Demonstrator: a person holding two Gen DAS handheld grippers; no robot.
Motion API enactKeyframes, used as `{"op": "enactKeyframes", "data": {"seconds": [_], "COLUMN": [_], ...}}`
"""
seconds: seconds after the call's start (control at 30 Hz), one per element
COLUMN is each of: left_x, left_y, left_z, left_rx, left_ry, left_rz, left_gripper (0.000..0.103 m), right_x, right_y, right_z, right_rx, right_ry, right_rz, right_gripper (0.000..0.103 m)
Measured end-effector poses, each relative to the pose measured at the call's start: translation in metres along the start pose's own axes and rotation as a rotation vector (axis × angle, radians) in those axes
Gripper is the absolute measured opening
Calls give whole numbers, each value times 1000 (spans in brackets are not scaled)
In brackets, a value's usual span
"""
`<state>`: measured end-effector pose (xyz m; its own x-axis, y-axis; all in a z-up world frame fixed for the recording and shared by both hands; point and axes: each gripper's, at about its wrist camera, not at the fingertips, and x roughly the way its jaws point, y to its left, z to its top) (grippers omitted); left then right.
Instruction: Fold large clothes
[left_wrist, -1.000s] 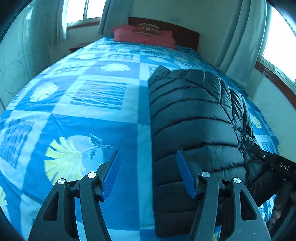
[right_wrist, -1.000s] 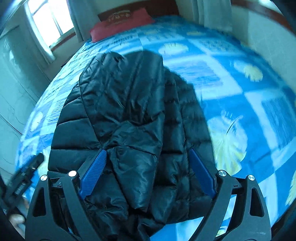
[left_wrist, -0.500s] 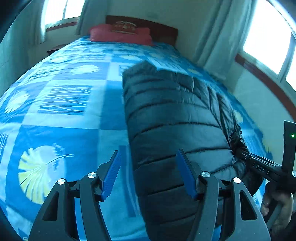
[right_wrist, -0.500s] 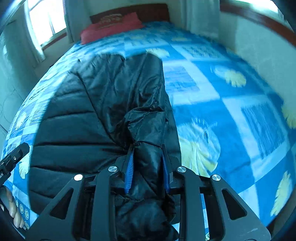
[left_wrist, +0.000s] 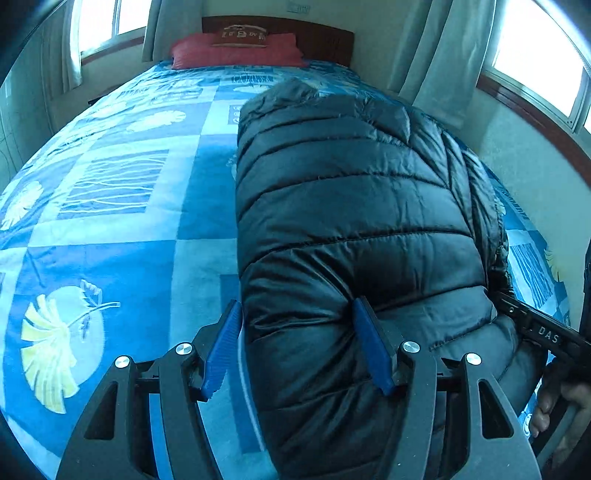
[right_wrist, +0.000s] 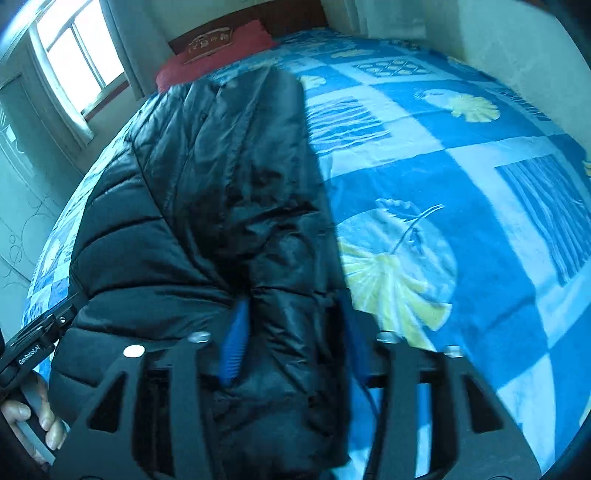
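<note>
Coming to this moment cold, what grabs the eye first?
A puffy black quilted jacket lies lengthwise on the bed's blue patchwork cover with pale leaf prints. A red pillow sits at the dark wooden headboard, with bright curtained windows on either side.

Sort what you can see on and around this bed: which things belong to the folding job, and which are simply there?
Part of the job: black puffer jacket; left gripper; right gripper.

Simply there: blue patterned bedspread; red pillow; wooden headboard; curtains.
</note>
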<state>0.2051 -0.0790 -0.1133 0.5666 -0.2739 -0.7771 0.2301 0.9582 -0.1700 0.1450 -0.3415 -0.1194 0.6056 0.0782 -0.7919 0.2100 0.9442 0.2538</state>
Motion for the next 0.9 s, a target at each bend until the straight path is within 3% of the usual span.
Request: {"op": "enactKeyframes", "data": {"seconds": [0.27,0.43,0.5,0.57,0.7,0.9], "left_x": [-37,-32,-24,-18,4,36], "left_y": [13,11,8,5,-4,-15], "left_z": [21,47,61,70,84,79], "left_rx": [-63,-62,-69,-69,-82,-63], "left_ry": [-78,-96,-100,-101,-79,-46], "left_rz": [-4,-7,-21,-28,-36,-21], "left_gripper": [61,61,61,61,61,62], "right_x": [-55,-66,-57,-40,-4,38], "right_y": [13,38,49,58,70,52], "right_z": [20,53,68,82,97,90], "right_rx": [-44,-74,-81,-94,-141,-120], "right_ry": [-93,-173,-180,-165,-138,-72], "right_rz": [-14,10,29,46,-5,-28], "right_gripper": [59,56,46,45,45,43]}}
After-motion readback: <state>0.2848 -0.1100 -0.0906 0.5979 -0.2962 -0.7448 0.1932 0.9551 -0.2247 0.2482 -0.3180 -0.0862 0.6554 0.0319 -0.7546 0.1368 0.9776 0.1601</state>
